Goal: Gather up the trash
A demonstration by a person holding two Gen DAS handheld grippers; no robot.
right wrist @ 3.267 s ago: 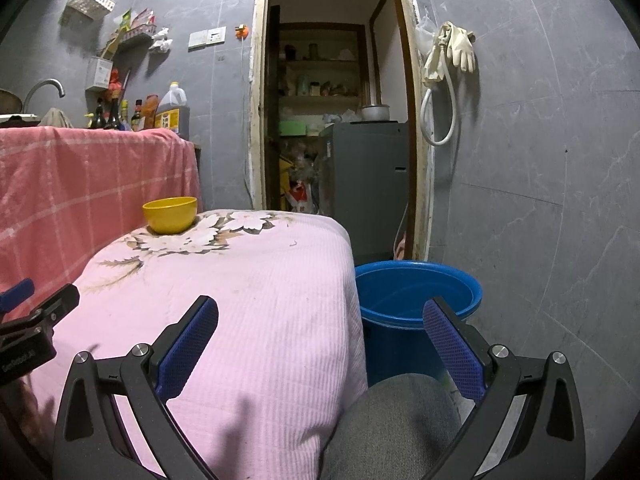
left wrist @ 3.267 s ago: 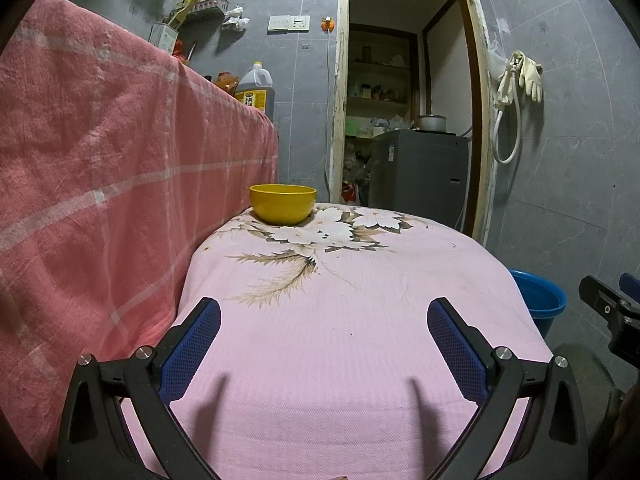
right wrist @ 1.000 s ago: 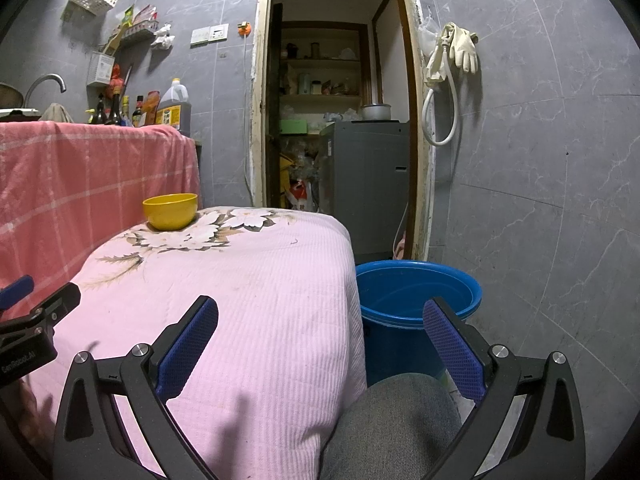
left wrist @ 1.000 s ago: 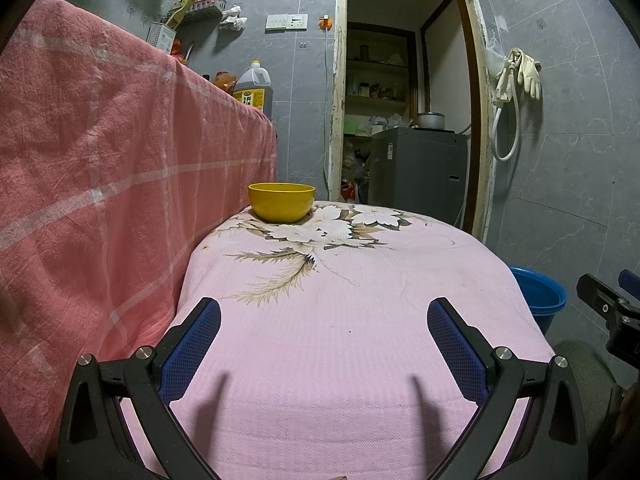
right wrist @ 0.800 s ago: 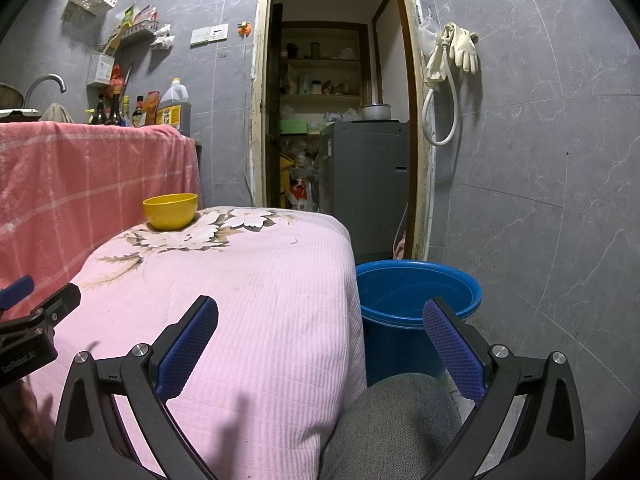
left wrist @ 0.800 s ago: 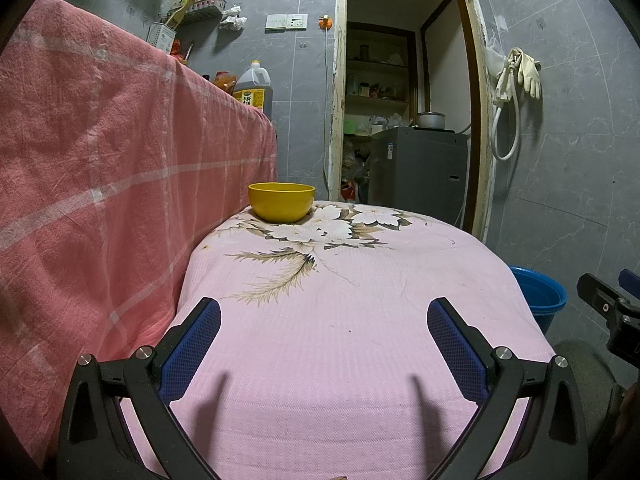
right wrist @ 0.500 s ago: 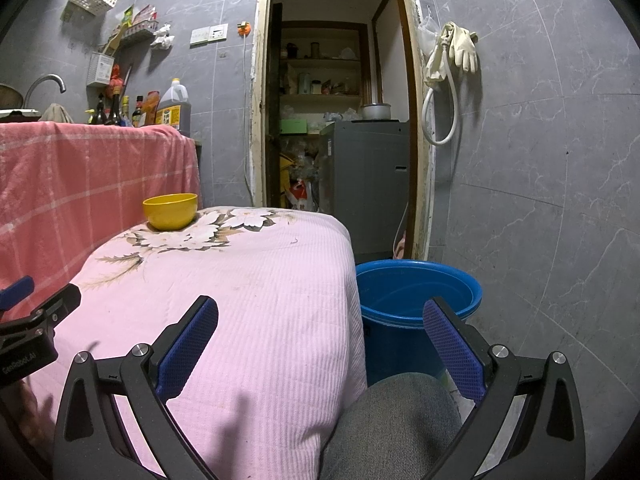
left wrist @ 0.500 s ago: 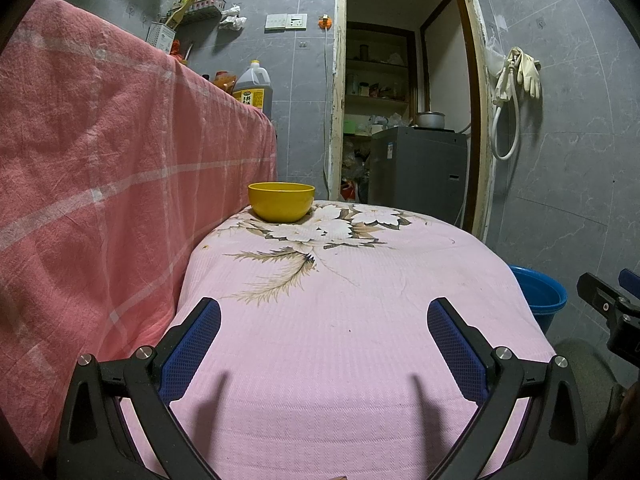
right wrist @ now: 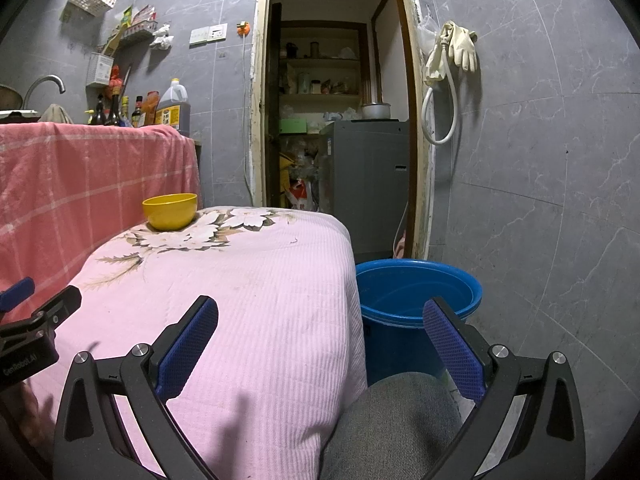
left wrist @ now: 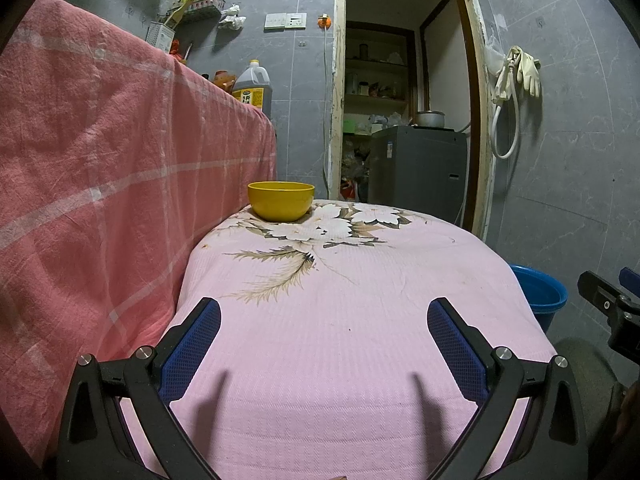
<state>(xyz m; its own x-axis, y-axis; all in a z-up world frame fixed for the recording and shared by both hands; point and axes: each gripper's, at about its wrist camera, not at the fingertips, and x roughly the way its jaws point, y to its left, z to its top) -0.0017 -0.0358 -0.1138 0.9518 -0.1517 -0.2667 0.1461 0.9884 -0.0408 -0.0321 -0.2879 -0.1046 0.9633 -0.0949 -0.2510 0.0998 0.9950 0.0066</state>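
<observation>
A yellow bowl (left wrist: 281,201) (right wrist: 170,211) stands at the far end of a table covered with a pink flowered cloth (left wrist: 340,300) (right wrist: 240,280). A blue bucket (right wrist: 416,300) (left wrist: 538,292) sits on the floor at the table's right side. My left gripper (left wrist: 324,340) hovers open over the near part of the cloth, holding nothing. My right gripper (right wrist: 320,340) is open too, above the table's right edge and the bucket, with nothing between its fingers. No loose trash shows on the cloth.
A counter draped in pink checked cloth (left wrist: 100,184) runs along the left, with bottles and an oil jug (right wrist: 173,108) on top. A doorway (right wrist: 340,120) with a grey appliance lies ahead. A grey-clad knee (right wrist: 392,428) is below the right gripper. Rubber gloves (right wrist: 460,48) hang on the wall.
</observation>
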